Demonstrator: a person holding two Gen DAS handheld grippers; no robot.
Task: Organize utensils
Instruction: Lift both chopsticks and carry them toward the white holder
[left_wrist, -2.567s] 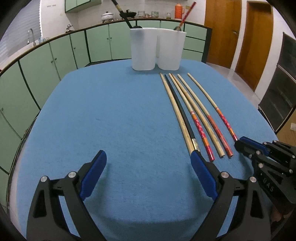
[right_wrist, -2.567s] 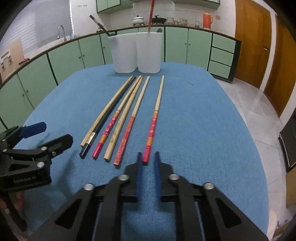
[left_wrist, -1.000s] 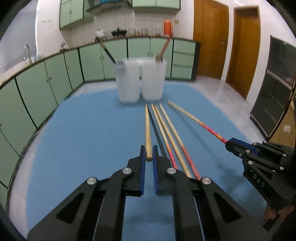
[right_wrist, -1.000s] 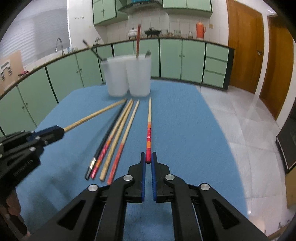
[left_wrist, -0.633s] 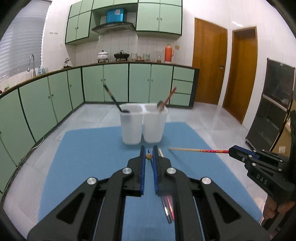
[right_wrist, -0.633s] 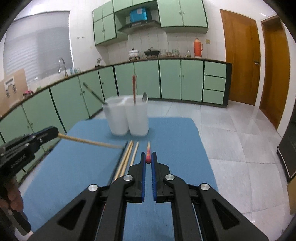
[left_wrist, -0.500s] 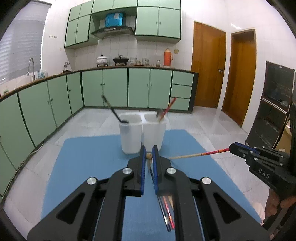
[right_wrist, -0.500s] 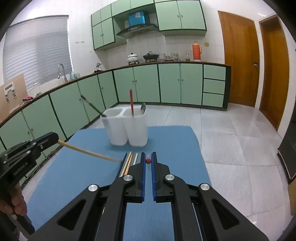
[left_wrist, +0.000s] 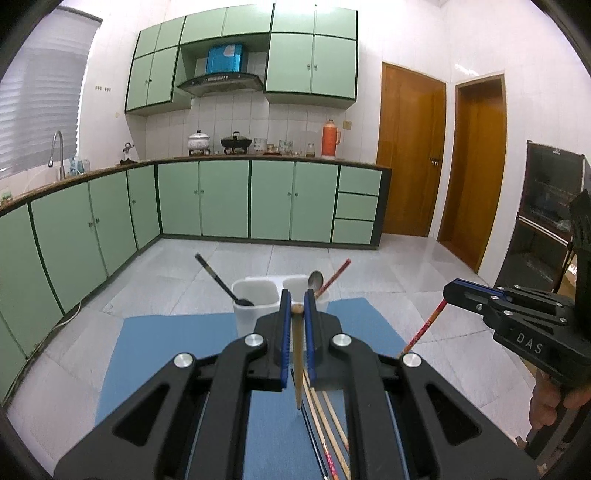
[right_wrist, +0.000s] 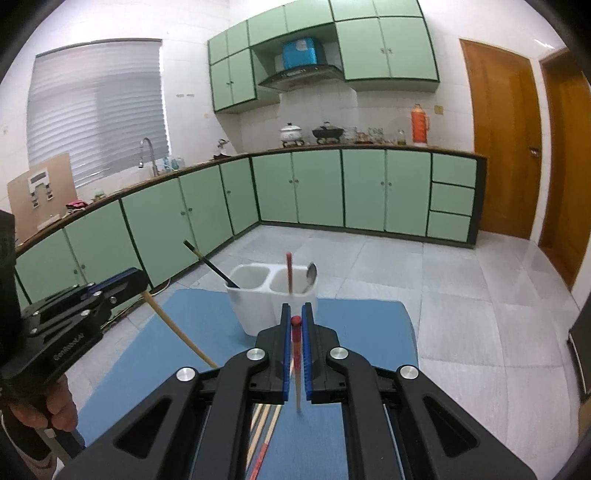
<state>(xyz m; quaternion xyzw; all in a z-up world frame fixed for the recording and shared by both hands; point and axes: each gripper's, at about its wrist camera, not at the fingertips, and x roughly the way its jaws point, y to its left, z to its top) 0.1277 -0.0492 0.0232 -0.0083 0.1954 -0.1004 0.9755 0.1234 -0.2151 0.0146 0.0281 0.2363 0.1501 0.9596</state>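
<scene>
My left gripper (left_wrist: 297, 308) is shut on a plain wooden chopstick (left_wrist: 297, 354) that hangs tip down, high above the blue table (left_wrist: 166, 350). My right gripper (right_wrist: 295, 320) is shut on a red-handled chopstick (right_wrist: 296, 354), also hanging tip down. It shows in the left wrist view too (left_wrist: 423, 328). The white two-cup holder (left_wrist: 255, 306) stands at the table's far edge, a dark utensil (left_wrist: 218, 278) in its left cup, a spoon (left_wrist: 315, 279) and a red chopstick (left_wrist: 337, 273) in its right cup. Several chopsticks (left_wrist: 325, 435) lie on the table below.
Green kitchen cabinets (left_wrist: 221, 199) line the back and left walls. Wooden doors (left_wrist: 410, 162) are at the right, a dark cabinet (left_wrist: 546, 221) further right. Grey tiled floor (left_wrist: 369, 269) surrounds the table.
Both grippers closed on a chopstick each and lifted them high off the table. The chopsticks swung from lying flat to hanging tip down. The holder now looks smaller and lower.
</scene>
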